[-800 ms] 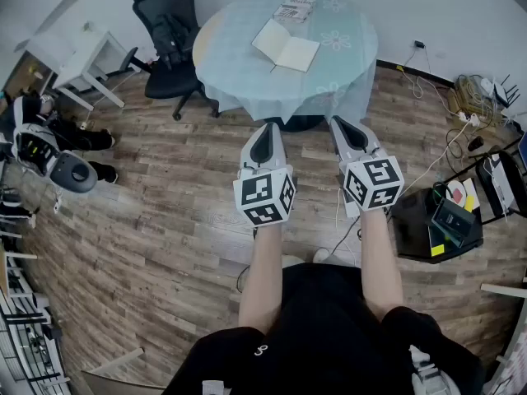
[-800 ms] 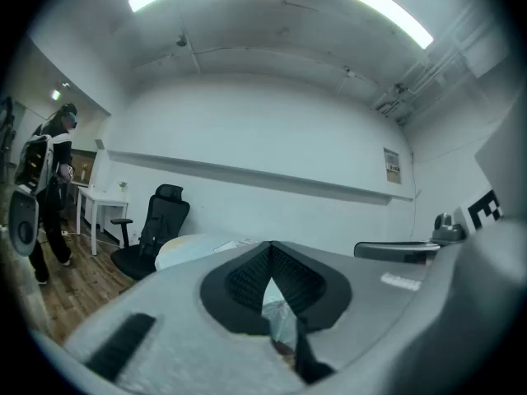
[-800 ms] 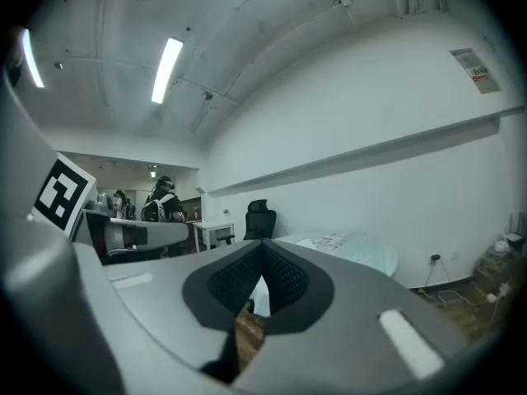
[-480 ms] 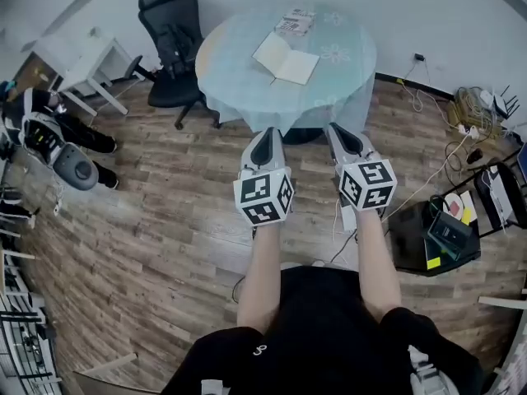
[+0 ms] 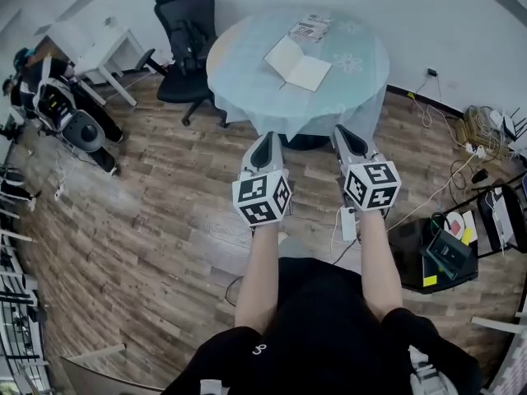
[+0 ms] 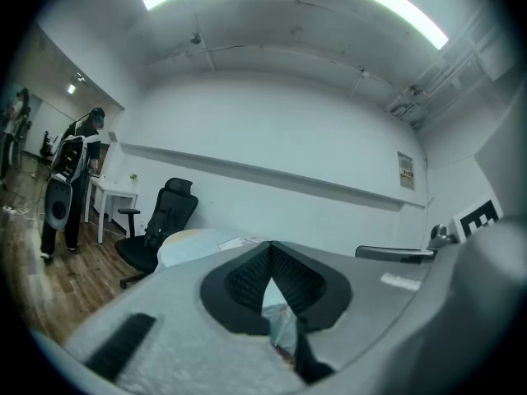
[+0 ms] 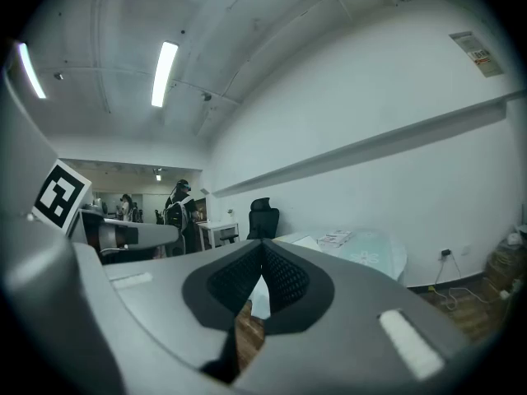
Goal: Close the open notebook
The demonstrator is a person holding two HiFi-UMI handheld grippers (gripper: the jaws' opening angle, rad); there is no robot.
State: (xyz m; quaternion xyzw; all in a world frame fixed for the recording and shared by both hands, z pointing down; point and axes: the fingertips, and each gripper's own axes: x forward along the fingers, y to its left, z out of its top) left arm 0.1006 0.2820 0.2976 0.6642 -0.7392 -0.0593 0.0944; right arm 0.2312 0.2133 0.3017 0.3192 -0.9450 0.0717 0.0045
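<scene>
An open notebook [image 5: 298, 63] with pale pages lies flat on the round table [image 5: 247, 72], which wears a light blue cloth. A printed booklet [image 5: 310, 30] lies behind it. I stand some way short of the table. My left gripper [image 5: 263, 145] and right gripper [image 5: 346, 136] are held level side by side over the wooden floor, pointing at the table. Both have their jaws shut with nothing between them. In the left gripper view the table edge [image 6: 193, 241] shows past the shut jaws; the right gripper view shows the table [image 7: 370, 253] too.
A black office chair [image 5: 185, 23] stands left of the table, a white side table [image 5: 95, 52] further left. A person with equipment [image 5: 58, 109] is at the far left. Cables, a power strip [image 5: 347, 223] and black boxes [image 5: 432, 249] lie on the floor at right.
The view has shifted: the table and chair sit slightly further right and lower in the head view, and the person at left has moved up the picture. Both grippers stay shut, side by side.
</scene>
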